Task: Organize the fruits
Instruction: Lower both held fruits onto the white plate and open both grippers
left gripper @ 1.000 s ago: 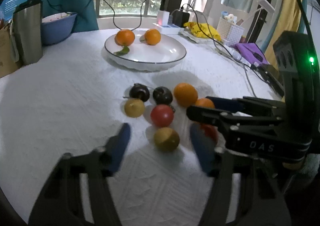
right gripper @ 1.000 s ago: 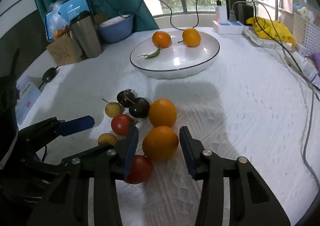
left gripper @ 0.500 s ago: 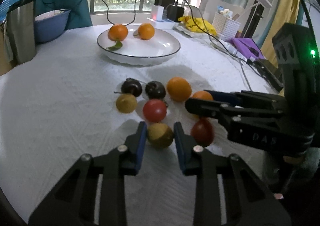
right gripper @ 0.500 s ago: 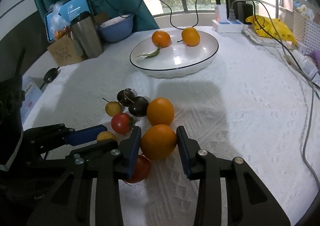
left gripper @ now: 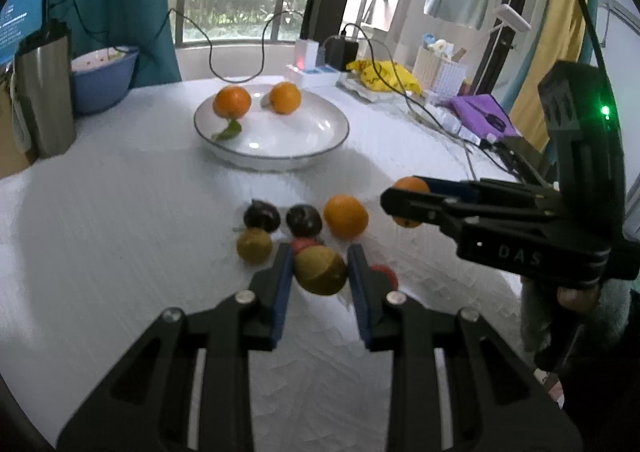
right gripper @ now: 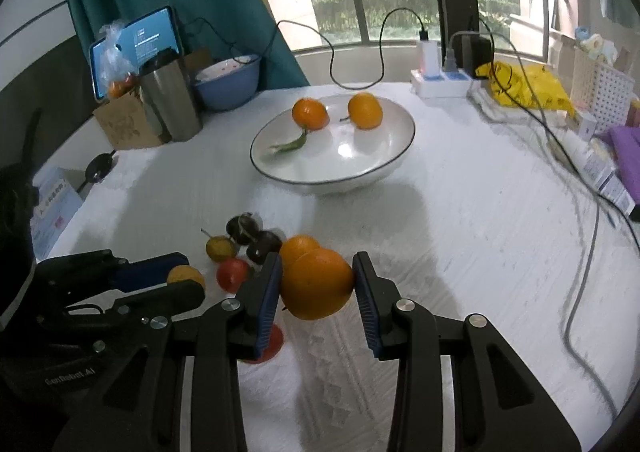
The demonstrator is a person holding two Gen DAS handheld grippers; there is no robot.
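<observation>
My left gripper (left gripper: 320, 270) is shut on a yellow-green fruit (left gripper: 320, 270), held just above the cloth. My right gripper (right gripper: 316, 284) is shut on an orange (right gripper: 316, 284) and has it lifted off the table; from the left wrist view this orange (left gripper: 409, 188) peeks out between the right gripper's fingers (left gripper: 408, 204). On the cloth stay another orange (left gripper: 345, 216), two dark plums (left gripper: 262, 215) (left gripper: 304, 220), a small yellow fruit (left gripper: 254, 247) and red fruits (right gripper: 233, 274) (right gripper: 270, 344). The white plate (right gripper: 396, 156) behind holds two oranges (right gripper: 310, 114) (right gripper: 365, 111) and a leaf.
A steel tumbler (right gripper: 170, 100), a blue bowl (right gripper: 228, 82), a tablet and a cardboard box stand at the back left. A power strip (right gripper: 444, 82), cables (right gripper: 580, 292), a yellow bag (right gripper: 524, 86) and a white basket line the back right. A hand (left gripper: 576, 296) holds the right gripper.
My left gripper went from open to shut on the yellow-green fruit and raised it slightly. My right gripper tightened on the orange and lifted it off the cloth.
</observation>
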